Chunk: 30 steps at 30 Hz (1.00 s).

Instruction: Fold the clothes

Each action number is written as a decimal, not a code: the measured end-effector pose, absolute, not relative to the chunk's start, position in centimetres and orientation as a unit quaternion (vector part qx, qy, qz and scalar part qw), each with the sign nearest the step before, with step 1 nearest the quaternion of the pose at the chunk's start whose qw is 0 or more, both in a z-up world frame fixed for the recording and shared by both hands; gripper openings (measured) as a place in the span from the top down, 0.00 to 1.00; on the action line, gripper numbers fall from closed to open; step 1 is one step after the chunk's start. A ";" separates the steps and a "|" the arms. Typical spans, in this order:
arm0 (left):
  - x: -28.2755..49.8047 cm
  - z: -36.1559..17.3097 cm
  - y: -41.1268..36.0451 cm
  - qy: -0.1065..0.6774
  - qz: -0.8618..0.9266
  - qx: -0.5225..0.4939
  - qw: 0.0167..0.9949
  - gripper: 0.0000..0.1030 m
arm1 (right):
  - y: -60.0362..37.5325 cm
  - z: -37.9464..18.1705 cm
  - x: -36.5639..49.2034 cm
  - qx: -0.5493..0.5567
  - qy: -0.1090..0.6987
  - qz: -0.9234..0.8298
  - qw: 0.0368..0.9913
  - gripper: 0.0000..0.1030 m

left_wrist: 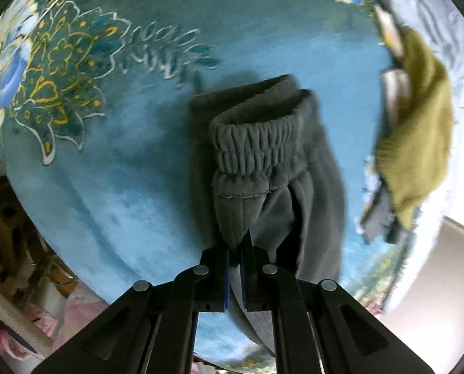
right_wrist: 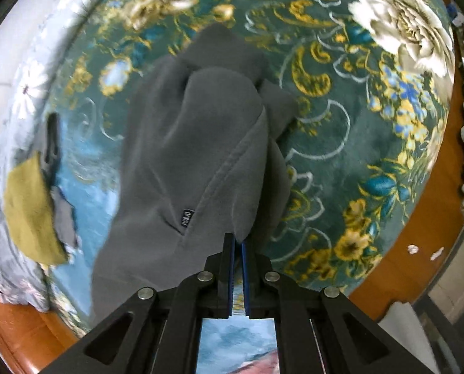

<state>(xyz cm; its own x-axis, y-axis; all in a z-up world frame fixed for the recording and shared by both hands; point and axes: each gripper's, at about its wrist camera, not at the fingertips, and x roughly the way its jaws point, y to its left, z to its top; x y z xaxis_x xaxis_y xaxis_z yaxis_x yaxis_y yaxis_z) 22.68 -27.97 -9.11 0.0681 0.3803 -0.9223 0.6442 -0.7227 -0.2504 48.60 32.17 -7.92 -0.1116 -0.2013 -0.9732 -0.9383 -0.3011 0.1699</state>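
Your left gripper: jaws nearly closed, pinching the grey sweatpants just below the elastic waistband.
Your right gripper: jaws nearly closed, clamping a fold of the same pants.
Sweatpants: one pair, hanging from both your grippers above the bed.
Surface: teal floral blanket on a wooden-framed bed.
Farther off: one olive garment lying at the blanket's edge.

Your left gripper is pinching the grey sweatpants just below the elastic waistband, over the blue floral blanket.
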 end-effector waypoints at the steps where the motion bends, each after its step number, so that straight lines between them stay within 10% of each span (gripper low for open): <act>1: 22.6 -9.5 -27.8 0.341 -0.582 0.728 0.122 0.95 | 32.1 -8.4 48.7 -0.585 0.490 0.557 0.328 0.96; 6: 21.8 -9.9 -26.7 0.327 -0.576 0.734 0.147 0.94 | 32.2 -9.4 49.7 -0.571 0.514 0.556 0.317 0.94; 16: 21.2 -7.6 -24.8 0.284 -0.591 0.738 0.158 0.90 | 36.6 -8.0 55.6 -0.434 0.614 0.580 0.314 0.43; 30: 22.6 -3.3 -21.3 0.263 -0.592 0.732 0.212 0.86 | 39.8 -13.9 53.5 -0.386 0.694 0.549 0.261 0.31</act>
<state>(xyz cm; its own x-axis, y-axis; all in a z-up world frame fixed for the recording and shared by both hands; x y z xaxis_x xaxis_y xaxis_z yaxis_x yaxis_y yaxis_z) 22.55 -21.31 -3.35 0.1621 0.1335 -0.9777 0.6360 -0.7717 0.0001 53.53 39.75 -13.94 -0.5661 -0.2498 -0.7855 -0.8220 0.1000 0.5606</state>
